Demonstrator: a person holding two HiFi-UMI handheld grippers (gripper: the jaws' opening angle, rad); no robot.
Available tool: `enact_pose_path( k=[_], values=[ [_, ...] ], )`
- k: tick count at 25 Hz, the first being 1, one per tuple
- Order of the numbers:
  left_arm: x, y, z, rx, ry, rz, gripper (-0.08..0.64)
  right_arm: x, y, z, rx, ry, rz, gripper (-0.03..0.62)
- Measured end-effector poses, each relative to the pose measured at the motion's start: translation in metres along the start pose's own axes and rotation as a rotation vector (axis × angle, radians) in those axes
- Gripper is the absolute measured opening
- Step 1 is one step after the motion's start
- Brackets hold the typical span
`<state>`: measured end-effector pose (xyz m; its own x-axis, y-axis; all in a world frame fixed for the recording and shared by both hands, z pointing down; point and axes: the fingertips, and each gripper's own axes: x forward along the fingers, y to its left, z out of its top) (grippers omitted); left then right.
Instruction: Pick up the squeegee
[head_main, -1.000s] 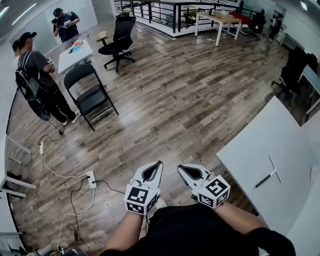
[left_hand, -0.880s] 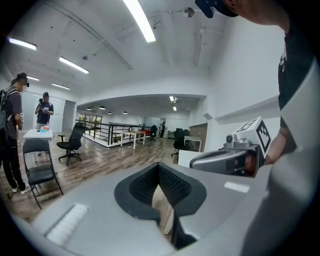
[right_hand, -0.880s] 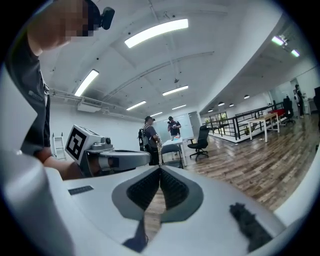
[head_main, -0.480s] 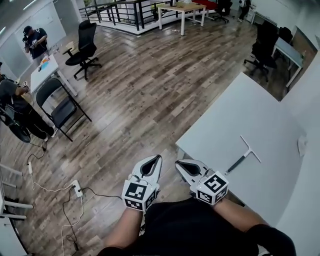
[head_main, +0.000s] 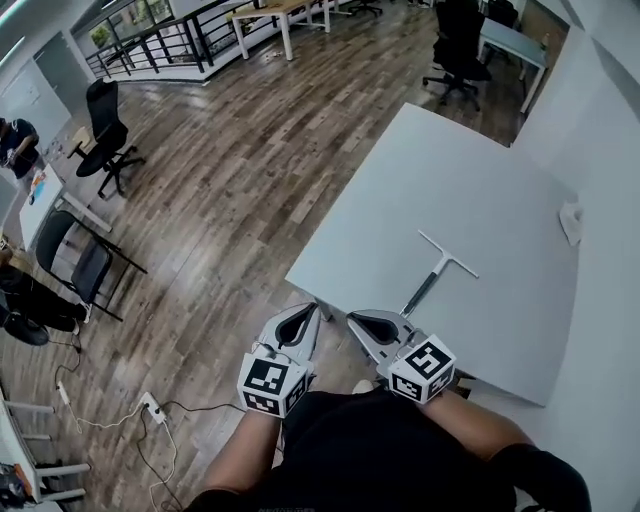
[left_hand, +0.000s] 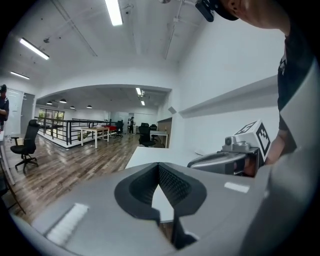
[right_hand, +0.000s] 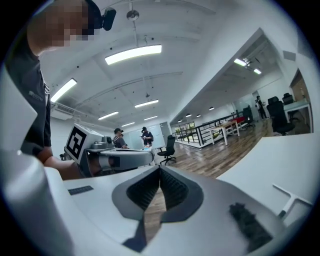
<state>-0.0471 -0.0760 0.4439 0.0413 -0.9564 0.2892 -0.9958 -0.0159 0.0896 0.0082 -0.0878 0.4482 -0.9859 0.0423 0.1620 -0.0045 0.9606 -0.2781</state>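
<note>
One squeegee (head_main: 436, 272) on white table (head_main: 450, 160), wood floor (head_main: 230, 170), left gripper (head_main: 315, 308), right gripper (head_main: 352, 320), jaws together

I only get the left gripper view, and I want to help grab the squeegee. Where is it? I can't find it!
Observer: The head view shows the squeegee lying flat on the white table, just ahead of the right gripper.
Operator: Which end is closest to it?
Observer: The dark handle end. The blade bar lies farther off across the table.
Operator: Is the right gripper ready to grab?
Observer: Not yet. The right gripper view shows its jaws together with nothing between them.
</note>
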Motion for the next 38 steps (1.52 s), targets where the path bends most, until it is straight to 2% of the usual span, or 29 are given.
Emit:
enact_pose_path(
  k=[4,9,17,23,31,38],
  values=[
    [0.025,-0.035,0.003,-0.004,0.043,-0.116,0.008,-0.037,-0.022,0.003,0.061,-0.065,-0.107,0.006],
    [0.058,-0.068,0.004,0.068,0.086,-0.246,0.008,-0.074,-0.047,-0.006,0.127,-0.124,-0.253,0.006],
    [0.091,-0.098,0.018,0.163,0.088,-0.462,0.008,-0.109,-0.079,-0.008,0.190,-0.200,-0.520,0.006],
    [0.097,-0.083,0.027,0.207,0.090,-0.592,0.008,-0.090,-0.080,0.004,0.203,-0.240,-0.642,0.006],
    [0.090,-0.029,0.034,0.221,0.089,-0.697,0.008,-0.044,-0.066,0.012,0.205,-0.218,-0.777,0.006],
    [0.074,-0.002,0.013,0.234,0.122,-0.811,0.008,-0.026,-0.053,0.004,0.228,-0.213,-0.912,0.006]
  ],
)
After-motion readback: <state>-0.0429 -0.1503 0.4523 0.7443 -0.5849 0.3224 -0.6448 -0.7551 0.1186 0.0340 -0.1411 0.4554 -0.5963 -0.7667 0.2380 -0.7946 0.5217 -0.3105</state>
